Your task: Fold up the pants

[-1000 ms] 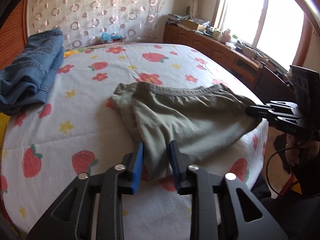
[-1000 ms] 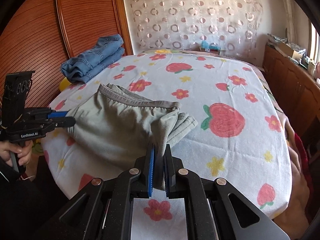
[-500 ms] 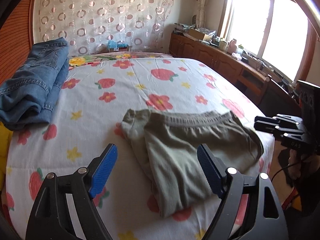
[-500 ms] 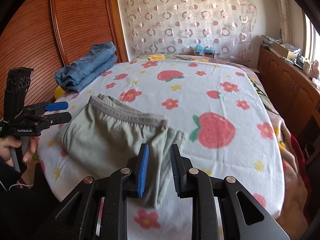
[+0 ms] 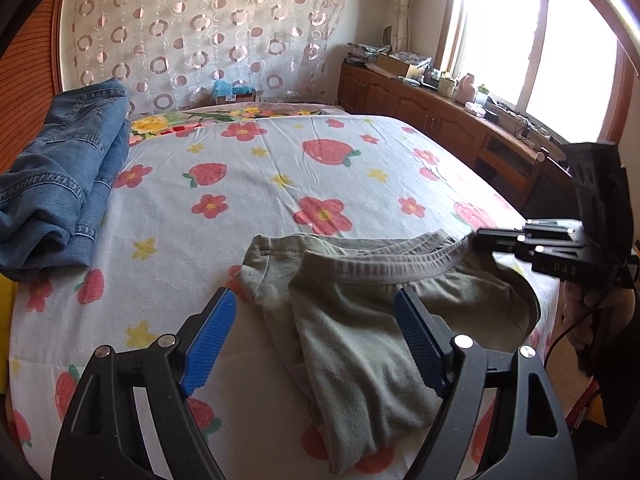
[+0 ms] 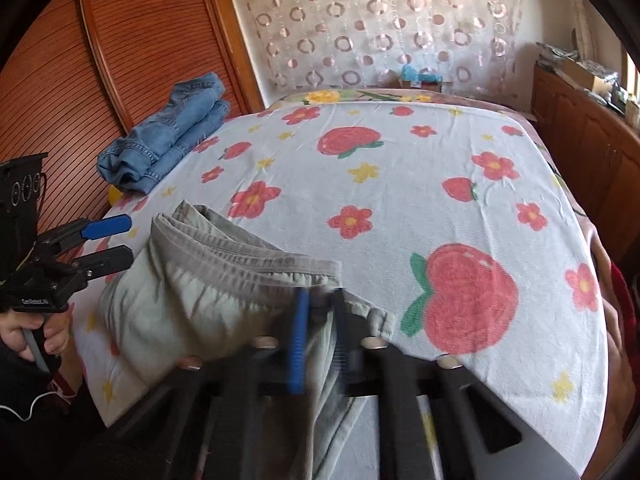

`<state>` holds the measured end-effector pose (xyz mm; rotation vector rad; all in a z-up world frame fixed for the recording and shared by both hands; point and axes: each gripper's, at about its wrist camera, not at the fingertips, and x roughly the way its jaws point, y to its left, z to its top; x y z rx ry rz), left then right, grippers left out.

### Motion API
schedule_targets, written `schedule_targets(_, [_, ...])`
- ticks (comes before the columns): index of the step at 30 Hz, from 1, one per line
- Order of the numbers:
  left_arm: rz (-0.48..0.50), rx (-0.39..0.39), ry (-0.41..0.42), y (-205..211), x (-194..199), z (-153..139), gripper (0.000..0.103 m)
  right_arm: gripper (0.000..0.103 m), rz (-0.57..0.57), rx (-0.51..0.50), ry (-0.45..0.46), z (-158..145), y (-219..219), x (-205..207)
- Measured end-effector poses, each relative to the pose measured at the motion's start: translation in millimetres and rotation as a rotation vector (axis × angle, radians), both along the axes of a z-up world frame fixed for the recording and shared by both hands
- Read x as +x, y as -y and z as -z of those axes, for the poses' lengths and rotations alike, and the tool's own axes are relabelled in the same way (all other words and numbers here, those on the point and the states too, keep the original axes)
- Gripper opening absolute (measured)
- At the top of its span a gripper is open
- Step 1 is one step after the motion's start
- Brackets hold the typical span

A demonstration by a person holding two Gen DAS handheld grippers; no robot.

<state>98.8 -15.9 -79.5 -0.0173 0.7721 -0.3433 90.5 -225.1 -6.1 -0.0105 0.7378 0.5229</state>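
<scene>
In the left wrist view, the left gripper (image 5: 314,340) fills the bottom of the frame with its blue pads (image 5: 208,342) spread wide and closing slightly; the folded grey-green pants (image 5: 360,312) lie on the strawberry-print bedsheet (image 5: 280,168) between them, not pressed by either pad. The right gripper (image 5: 486,236) enters from the right edge and meets the waistband. Folded jeans (image 5: 60,184) lie at the left edge. In the right wrist view, the right gripper (image 6: 320,320), blurred at the bottom centre, is clamped on the pants (image 6: 192,292) near the waistband. The left gripper (image 6: 114,242) stands parted at the left edge, just beside the pants, held by a hand (image 6: 36,334). The jeans (image 6: 168,136) lie in the upper left.
</scene>
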Motion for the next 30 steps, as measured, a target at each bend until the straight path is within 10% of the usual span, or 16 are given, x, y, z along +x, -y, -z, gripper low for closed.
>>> schedule_targets(6, [0.000, 0.003, -0.002, 2.4, 3.6, 1.3, 0.079, 0.006, 0.042, 0.034, 0.118, -18.7, 2.2, 1.6])
schedule_targets(20, [-0.022, 0.033, -0.041, 0.3, 19.6, 14.7, 0.079, 0.006, 0.085, -0.042, 0.046, -0.5, -8.5, 16.8])
schedule_targets(30, [-0.032, 0.043, -0.056, -1.0, 24.0, 22.4, 0.079, 0.027, 0.085, -0.065, 0.069, -6.7, -6.1, -5.3])
